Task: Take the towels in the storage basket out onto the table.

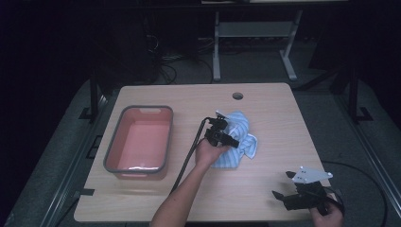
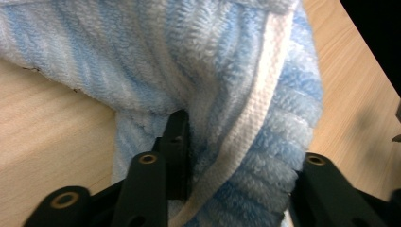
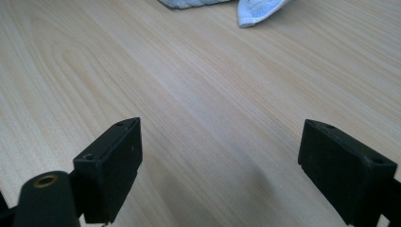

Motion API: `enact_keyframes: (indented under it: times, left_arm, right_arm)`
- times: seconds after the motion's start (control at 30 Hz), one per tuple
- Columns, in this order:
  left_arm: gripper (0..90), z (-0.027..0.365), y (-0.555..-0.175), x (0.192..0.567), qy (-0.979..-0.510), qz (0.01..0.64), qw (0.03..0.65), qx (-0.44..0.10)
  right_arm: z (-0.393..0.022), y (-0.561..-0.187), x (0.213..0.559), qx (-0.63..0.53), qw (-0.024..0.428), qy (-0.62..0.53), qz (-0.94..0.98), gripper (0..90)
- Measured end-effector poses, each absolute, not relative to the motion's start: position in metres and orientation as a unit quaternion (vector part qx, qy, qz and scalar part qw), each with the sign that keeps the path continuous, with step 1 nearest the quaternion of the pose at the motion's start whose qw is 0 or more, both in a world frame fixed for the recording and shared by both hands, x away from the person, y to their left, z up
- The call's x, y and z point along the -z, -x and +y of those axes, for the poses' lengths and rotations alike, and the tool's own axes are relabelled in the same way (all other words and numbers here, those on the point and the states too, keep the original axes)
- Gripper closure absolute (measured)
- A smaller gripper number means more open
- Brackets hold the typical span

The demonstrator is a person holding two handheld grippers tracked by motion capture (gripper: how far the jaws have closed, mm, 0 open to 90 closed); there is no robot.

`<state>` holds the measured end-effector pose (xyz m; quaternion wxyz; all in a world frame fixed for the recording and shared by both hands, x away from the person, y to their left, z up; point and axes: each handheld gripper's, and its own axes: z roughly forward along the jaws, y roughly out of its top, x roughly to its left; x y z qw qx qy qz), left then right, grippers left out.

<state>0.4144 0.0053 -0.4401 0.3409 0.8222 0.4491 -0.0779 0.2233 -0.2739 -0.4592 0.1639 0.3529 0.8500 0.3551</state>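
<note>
High view showed your left gripper (image 1: 226,134) biting the blue towel (image 1: 239,142), jaws around a fold. Your right gripper (image 1: 302,191) waited wide open, empty, nearer you than the towel. Next, probably lift it.

The right claw (image 3: 220,165) hangs over the pale wood-grain bench (image 3: 203,90) with its two black jaws spread wide and bare bench between them. At the top edge lies a corner of the light towel (image 3: 255,10).
</note>
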Motion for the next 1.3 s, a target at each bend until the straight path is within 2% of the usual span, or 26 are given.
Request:
enact_keyframes:
  times: [0.2, 0.7, 1.3]
  left_arm:
    - [47.8, 0.007, -0.412, 0.435, -0.819, 0.454, 0.345, 0.064]
    - [37.5, 0.011, -0.406, 0.423, -0.821, 0.443, 0.355, 0.067]
    - [34.6, 0.033, -0.392, 0.415, -0.815, 0.441, 0.372, 0.060]
  right_arm:
    - [-0.275, -0.224, 0.460, -0.355, 0.166, -0.355, 0.849, 13.8]
    - [-0.277, -0.225, 0.460, -0.355, 0.168, -0.365, 0.844, 13.8]
    - [-0.272, -0.225, 0.460, -0.348, 0.170, -0.361, 0.848, 13.8]
